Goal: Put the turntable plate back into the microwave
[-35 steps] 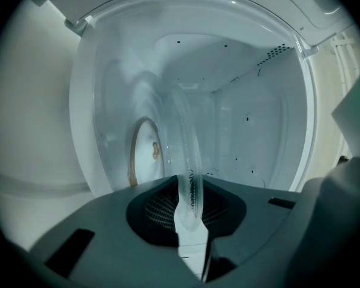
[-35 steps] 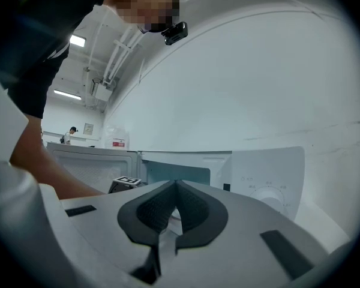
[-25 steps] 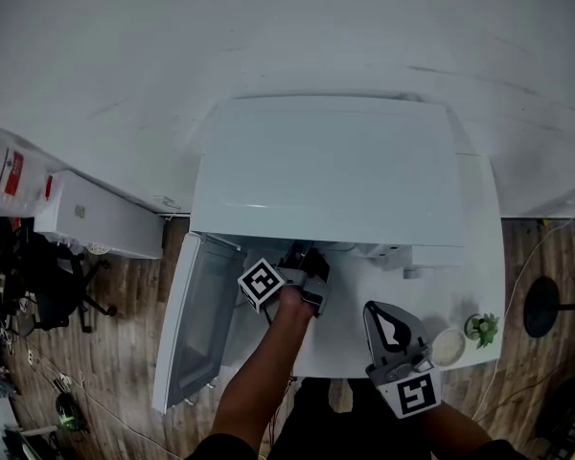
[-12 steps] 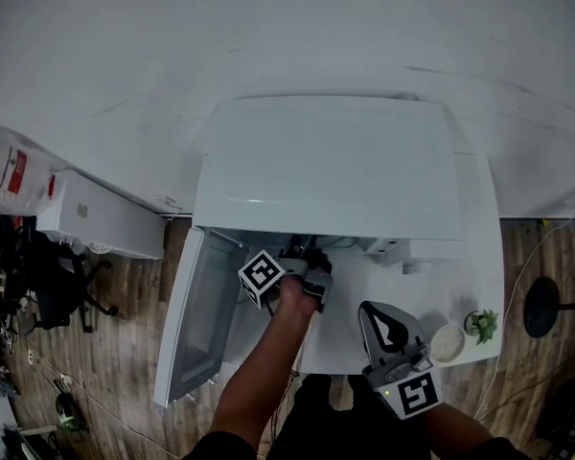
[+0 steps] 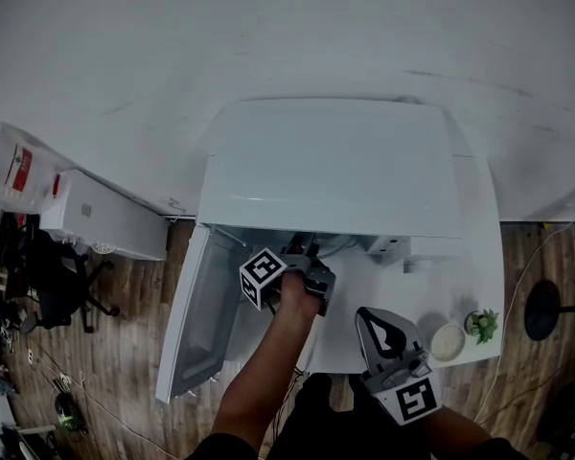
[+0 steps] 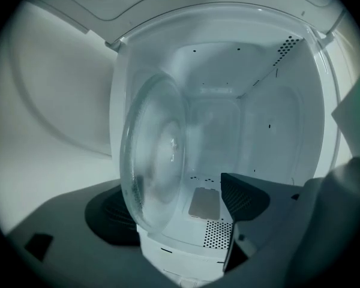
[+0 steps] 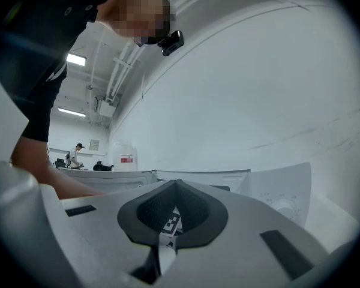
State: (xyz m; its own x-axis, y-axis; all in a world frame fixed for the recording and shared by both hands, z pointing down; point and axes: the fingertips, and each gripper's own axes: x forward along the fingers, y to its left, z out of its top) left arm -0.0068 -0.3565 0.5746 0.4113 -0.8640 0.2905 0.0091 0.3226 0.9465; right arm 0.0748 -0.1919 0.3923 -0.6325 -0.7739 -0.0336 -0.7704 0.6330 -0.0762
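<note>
My left gripper [image 5: 309, 255] has just been opening wide, so the round clear glass plate [image 6: 153, 161] between its jaws can rest inside the white microwave [image 5: 331, 166].

Head view is taken from above, steeply down on microwave [image 5: 331, 166]. Left gripper view is aimed close into its cavity; right gripper view is set level, microwave incl.
</note>
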